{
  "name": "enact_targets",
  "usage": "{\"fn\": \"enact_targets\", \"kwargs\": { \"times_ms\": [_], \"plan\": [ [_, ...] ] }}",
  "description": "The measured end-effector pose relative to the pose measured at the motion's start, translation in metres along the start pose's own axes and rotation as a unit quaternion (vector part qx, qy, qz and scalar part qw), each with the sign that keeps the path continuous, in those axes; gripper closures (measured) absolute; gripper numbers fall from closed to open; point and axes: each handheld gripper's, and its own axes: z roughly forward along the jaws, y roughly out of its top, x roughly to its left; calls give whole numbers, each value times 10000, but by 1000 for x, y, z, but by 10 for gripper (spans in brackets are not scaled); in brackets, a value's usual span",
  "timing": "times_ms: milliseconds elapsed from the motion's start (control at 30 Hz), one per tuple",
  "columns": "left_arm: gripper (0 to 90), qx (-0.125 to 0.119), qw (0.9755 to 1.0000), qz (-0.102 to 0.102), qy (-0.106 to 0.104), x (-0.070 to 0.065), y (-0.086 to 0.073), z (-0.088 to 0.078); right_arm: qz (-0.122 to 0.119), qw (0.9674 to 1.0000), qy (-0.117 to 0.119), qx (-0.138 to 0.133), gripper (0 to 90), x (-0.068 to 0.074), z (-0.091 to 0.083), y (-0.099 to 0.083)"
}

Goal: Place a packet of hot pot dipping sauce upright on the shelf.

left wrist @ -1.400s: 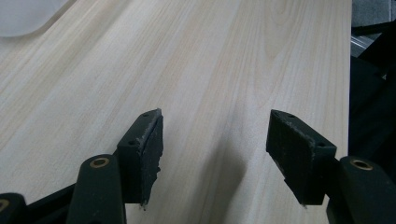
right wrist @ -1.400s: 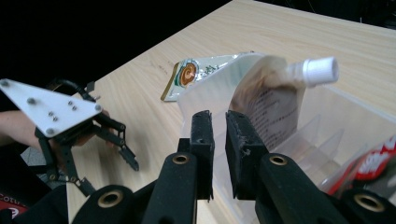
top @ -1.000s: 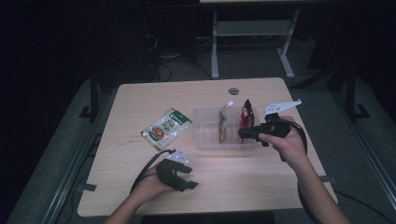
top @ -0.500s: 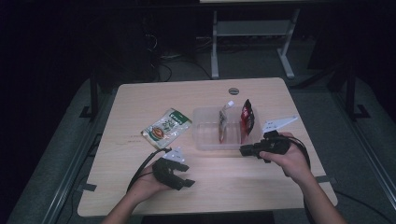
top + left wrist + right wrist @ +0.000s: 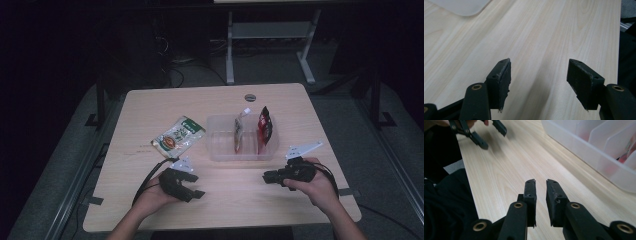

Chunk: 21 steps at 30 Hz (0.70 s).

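On the near half of the table (image 5: 150, 105), both grippers sit low w/ nothing in them. Left gripper (image 5: 196, 192), near-left: jaws spread wide over bare wood. Right gripper (image 5: 266, 177), near-right, just in front of the clear bin (image 5: 216, 150): jaws have just been opening a bit, now a narrow gap, nothing between, pointing left twd the left gripper. Bin stands mid-table, dividers inside; a red packet (image 5: 264, 127) upright in its right part, a pale packet (image 5: 239, 132) upright beside it. Green snack bag (image 5: 178, 137) lies flat left of the bin, apart from it. Small round grommet (image 5: 250, 97) at far edge. Nothing blocks the path btw grippers and bin.
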Motion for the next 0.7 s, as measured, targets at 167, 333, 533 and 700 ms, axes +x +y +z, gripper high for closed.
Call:
{"fn": "enact_targets", "kwargs": {
  "times_ms": [167,333,533,700],
  "plan": [
    [355,-48,9999,-102,111,7,-3,-7,5,10000,-11,27,762,-3,2,-1],
    [357,-29,9991,-201,384,15,-7,-17,-19,10000,-30,23,734,-5,2,-1],
    [362,-90,9966,-375,722,32,-8,-33,-38,10000,-32,45,719,-6,3,-2],
    [501,-49,9930,-593,1021,50,-6,-43,-30,10000,-45,47,709,-7,4,-1]
  ]
}}
